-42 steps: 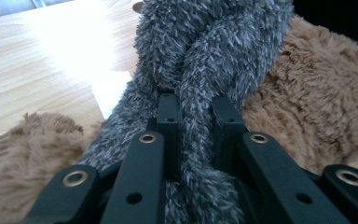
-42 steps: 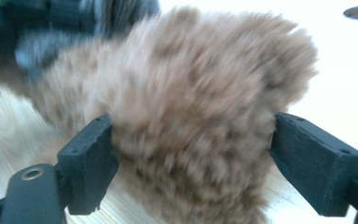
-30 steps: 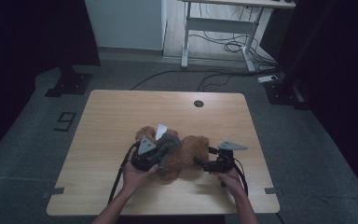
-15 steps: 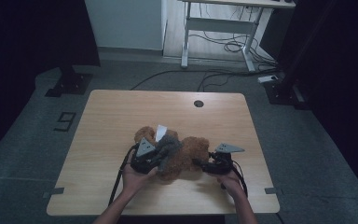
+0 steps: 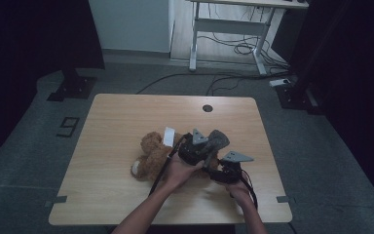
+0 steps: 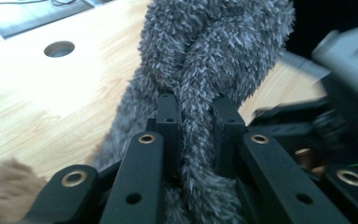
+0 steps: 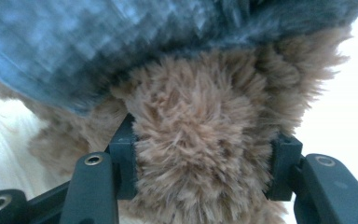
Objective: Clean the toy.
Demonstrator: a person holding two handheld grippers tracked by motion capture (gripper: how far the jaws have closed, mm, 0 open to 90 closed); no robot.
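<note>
Nearest the person, the right claw (image 5: 213, 171) has just been closing and now pinches a brown limb of the one teddy bear (image 5: 151, 156) lying on the surface (image 5: 126, 112). The left claw (image 5: 205, 152), clamped tight on the single grey fuzzy garment (image 5: 216, 140), has swung rightward since a moment ago. Judging by this, the garment is being pulled off the pinned bear.

In the high view the left tool (image 5: 200, 146) and its hand cover the middle of the brown teddy bear (image 5: 151, 155). Beside the bear, the grey plush cloth (image 7: 121, 42) is blurred and cut off by the right gripper view's top edge.
</note>
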